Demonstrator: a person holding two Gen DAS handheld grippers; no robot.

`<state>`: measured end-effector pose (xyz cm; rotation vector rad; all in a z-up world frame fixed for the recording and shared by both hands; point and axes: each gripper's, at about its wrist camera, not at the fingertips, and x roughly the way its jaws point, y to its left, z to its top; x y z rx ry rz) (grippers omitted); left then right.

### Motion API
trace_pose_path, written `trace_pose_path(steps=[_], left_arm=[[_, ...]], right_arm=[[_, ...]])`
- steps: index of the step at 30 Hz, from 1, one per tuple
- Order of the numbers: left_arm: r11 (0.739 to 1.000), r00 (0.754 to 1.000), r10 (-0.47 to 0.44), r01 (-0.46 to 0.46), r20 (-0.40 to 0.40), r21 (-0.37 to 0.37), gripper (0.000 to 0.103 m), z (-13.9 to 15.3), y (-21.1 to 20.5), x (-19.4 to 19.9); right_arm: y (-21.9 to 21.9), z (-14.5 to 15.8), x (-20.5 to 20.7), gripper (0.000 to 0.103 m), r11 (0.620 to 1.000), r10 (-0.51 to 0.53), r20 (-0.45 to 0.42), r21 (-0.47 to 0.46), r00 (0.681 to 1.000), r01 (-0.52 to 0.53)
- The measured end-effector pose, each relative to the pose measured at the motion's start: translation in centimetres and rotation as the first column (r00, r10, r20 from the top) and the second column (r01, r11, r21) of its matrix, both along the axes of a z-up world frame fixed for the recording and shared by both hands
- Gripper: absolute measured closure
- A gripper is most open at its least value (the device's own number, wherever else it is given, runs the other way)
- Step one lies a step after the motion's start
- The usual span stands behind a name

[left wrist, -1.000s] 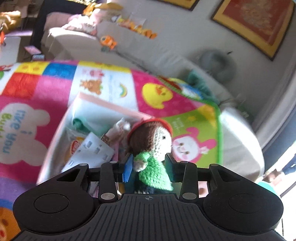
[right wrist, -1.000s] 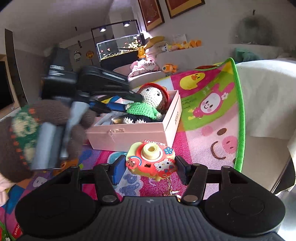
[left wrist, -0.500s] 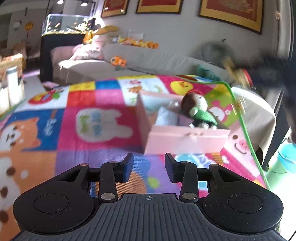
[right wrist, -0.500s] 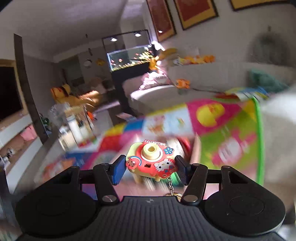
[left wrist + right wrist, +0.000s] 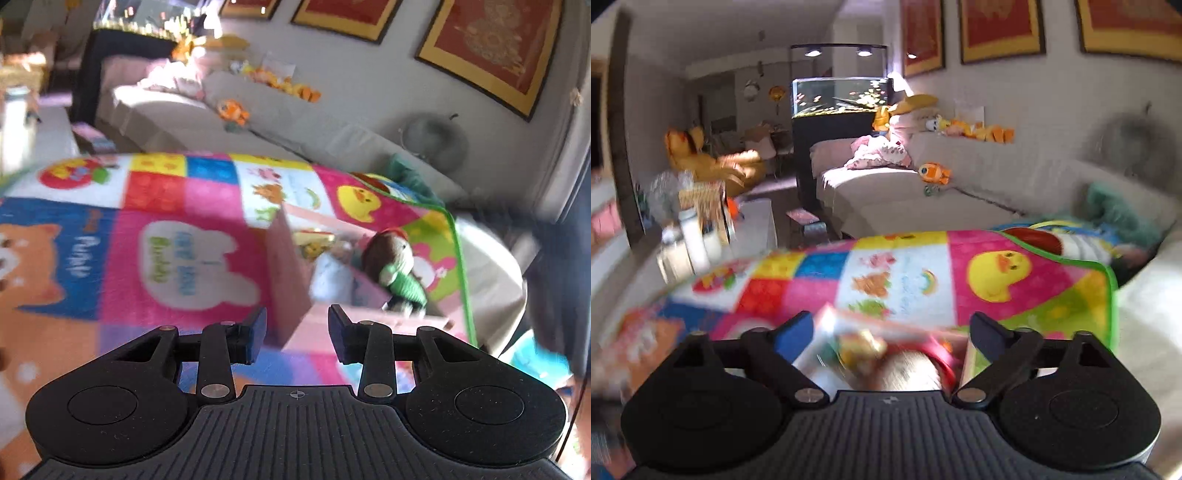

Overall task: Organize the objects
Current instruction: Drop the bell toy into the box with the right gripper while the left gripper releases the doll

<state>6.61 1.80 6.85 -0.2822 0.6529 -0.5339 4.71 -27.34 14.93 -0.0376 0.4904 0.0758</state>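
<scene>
A pink box (image 5: 295,291) sits on the colourful play mat (image 5: 184,236). A crocheted doll with a red hat and green top (image 5: 395,266) lies in the box among other small items. My left gripper (image 5: 293,332) is open and empty, a little back from the box's near left corner. In the right wrist view my right gripper (image 5: 890,332) is open wide and empty, right above the box (image 5: 827,332). The doll's head (image 5: 916,365) and a blurred yellow item (image 5: 860,347) show below between its fingers. The toy camera is not clearly visible.
A grey sofa (image 5: 905,199) with soft toys runs along the wall behind the mat. An orange fish toy (image 5: 934,171) lies on it. A fish tank (image 5: 838,96) stands at the back. A low table (image 5: 713,229) with bottles stands at the left.
My left gripper let go of the doll into the box and drew back. My right gripper moved over the box and opened; the toy camera is no longer between its fingers.
</scene>
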Motion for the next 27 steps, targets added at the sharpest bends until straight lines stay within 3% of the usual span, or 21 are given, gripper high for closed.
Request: trace_pose_path(steps=[2,5,7,9,10,11,13,16,19,27], left_arm=[[1.0,1.0,-0.011,0.011,-0.024,0.003,0.063,0.1,-1.6,2.2],[0.998,0.999,0.013,-0.01,-0.052,0.054,0.063,-0.2,-4.2,5.4],[0.994,0.993,0.035,-0.023,-0.11,0.104,0.063,-1.0,-6.0,7.6],[0.976,0.981,0.098,-0.063,-0.166,0.207,0.063,-2.3,-7.3,9.2],[0.963,0.973,0.139,-0.09,-0.182,0.255,0.052,-2.8,-7.7,9.8],[0.958,0.968,0.16,-0.104,-0.194,0.268,0.048,-3.2,-7.8,10.3],[0.955,0.952,0.214,-0.157,-0.219,0.251,0.028,-3.7,-6.9,10.5],[0.94,0.942,0.267,-0.209,-0.203,0.269,0.012,-3.7,-5.1,9.9],[0.919,0.935,0.318,-0.262,-0.159,0.295,0.01,-3.5,-3.0,8.8],[0.894,0.89,0.427,-0.389,-0.161,0.222,0.002,-4.2,3.6,10.1]], right_arm=[[-0.7,-1.7,-2.0,0.008,0.999,0.025,-0.033,-0.041,0.999,-0.027],[-1.5,-4.4,-3.6,0.008,0.996,0.04,-0.1,-0.074,0.994,-0.048],[-1.6,-6.6,-4.3,0.008,0.993,0.045,-0.144,-0.102,0.989,-0.06],[-1.2,-8.7,-4.2,0.021,0.986,0.047,-0.172,-0.148,0.984,-0.073],[-1.1,-9.6,-4.1,0.026,0.984,0.05,-0.187,-0.157,0.981,-0.08],[-1.0,-10.2,-3.7,0.035,0.984,0.055,-0.205,-0.152,0.977,-0.087],[-1.0,-11.1,-2.9,0.045,0.987,0.075,-0.22,-0.124,0.973,-0.104],[-0.6,-11.8,-1.9,0.044,0.987,0.1,-0.205,-0.103,0.974,-0.123],[0.7,-12.1,-0.8,0.044,0.981,0.136,-0.19,-0.11,0.972,-0.159],[6.1,-12.6,4.1,0.042,0.963,0.215,-0.18,-0.124,0.96,-0.239]])
